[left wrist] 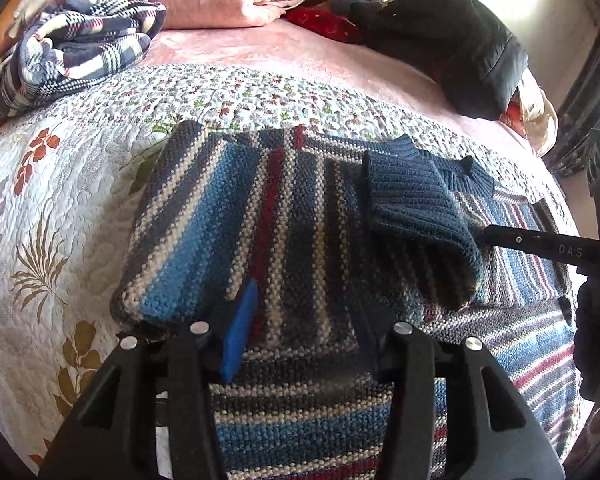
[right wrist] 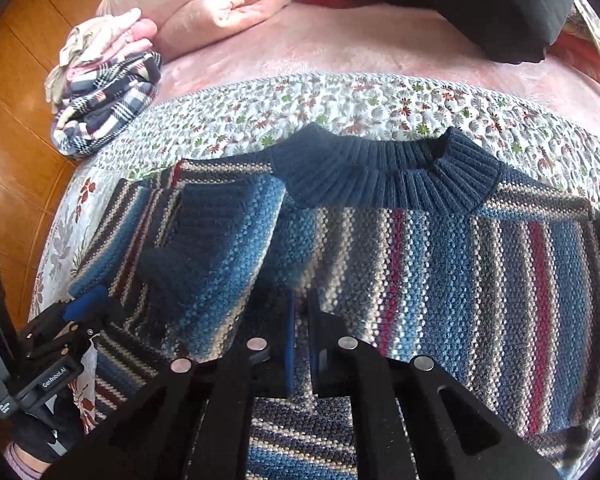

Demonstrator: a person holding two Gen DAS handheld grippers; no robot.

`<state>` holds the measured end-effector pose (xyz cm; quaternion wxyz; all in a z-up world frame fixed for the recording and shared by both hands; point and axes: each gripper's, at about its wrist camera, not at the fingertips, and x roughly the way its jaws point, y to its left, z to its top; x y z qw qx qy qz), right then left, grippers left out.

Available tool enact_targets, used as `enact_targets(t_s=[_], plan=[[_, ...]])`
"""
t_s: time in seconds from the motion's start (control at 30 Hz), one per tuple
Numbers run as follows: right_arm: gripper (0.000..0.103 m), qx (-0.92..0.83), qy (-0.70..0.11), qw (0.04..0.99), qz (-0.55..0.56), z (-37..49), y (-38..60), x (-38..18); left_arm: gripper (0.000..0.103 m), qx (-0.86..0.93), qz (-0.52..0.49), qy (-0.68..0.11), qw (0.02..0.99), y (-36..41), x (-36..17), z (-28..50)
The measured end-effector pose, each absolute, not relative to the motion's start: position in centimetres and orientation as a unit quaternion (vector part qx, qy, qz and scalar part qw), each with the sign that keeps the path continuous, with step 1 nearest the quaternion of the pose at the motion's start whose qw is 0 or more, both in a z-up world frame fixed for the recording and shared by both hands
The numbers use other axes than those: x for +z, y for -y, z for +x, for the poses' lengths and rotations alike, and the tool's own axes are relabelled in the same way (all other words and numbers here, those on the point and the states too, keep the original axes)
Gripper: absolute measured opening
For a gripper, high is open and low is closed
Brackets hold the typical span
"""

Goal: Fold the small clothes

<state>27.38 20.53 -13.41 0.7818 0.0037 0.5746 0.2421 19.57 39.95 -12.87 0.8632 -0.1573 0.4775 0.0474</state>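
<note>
One sleeve (right wrist: 204, 248) of the striped sweater (right wrist: 480, 280) lies folded across its body; left gripper (left wrist: 304, 332) spread open, right gripper (right wrist: 300, 344) nearly closed, empty; opposite side fold next.

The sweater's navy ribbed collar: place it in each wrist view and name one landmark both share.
Left wrist: navy ribbed collar lies right of centre, beyond the folded-in cuff.
Right wrist: collar sits upper centre, against the floral quilt.
Shared landmark: the plaid bundle, upper left in both.
</note>
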Motion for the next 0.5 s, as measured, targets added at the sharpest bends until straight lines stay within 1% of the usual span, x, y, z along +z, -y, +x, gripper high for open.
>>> enact_targets(t_s=[0.07,0.1,0.13,0.17,0.27,0.3,0.33,0.37,0.43,0.5], plan=[[0.029,0.249,-0.578,0.777,-0.01,27.3,-21.9,-13.4,0.048,0.05,-0.157,-0.477,0.863,-40.0,-12.8,19.6],[0.051,0.254,-0.576,0.777,-0.018,27.2,-22.7,-13.4,0.048,0.051,-0.158,-0.477,0.863,-40.1,-12.7,19.7],[0.065,0.251,-0.571,0.781,-0.032,27.1,-23.5,-13.3,0.048,0.052,-0.159,-0.478,0.862,-40.2,-12.7,19.6],[0.068,0.249,-0.567,0.784,-0.05,27.0,-24.4,-13.3,0.048,0.053,-0.161,-0.478,0.862,-40.4,-12.7,19.6],[0.067,0.253,-0.574,0.776,-0.068,27.4,-26.5,-14.0,0.048,0.057,-0.167,-0.478,0.86,-40.9,-12.8,19.3],[0.064,0.253,-0.581,0.77,-0.071,27.6,-26.8,-14.4,0.048,0.058,-0.168,-0.479,0.86,-41.0,-12.8,19.2],[0.048,0.256,-0.587,0.765,-0.071,27.7,-27.2,-14.8,0.048,0.058,-0.168,-0.479,0.86,-41.0,-12.8,19.1],[0.034,0.268,-0.593,0.756,-0.067,27.8,-27.5,-15.1,0.048,0.058,-0.166,-0.479,0.86,-41.0,-12.7,19.1],[0.015,0.271,-0.591,0.757,-0.059,27.9,-27.6,-15.0,0.048,0.059,-0.161,-0.478,0.861,-41.1,-12.6,19.0],[0.011,0.281,-0.579,0.764,-0.051,27.7,-27.0,-13.9,0.048,0.06,-0.16,-0.477,0.862,-41.2,-12.3,18.9]])
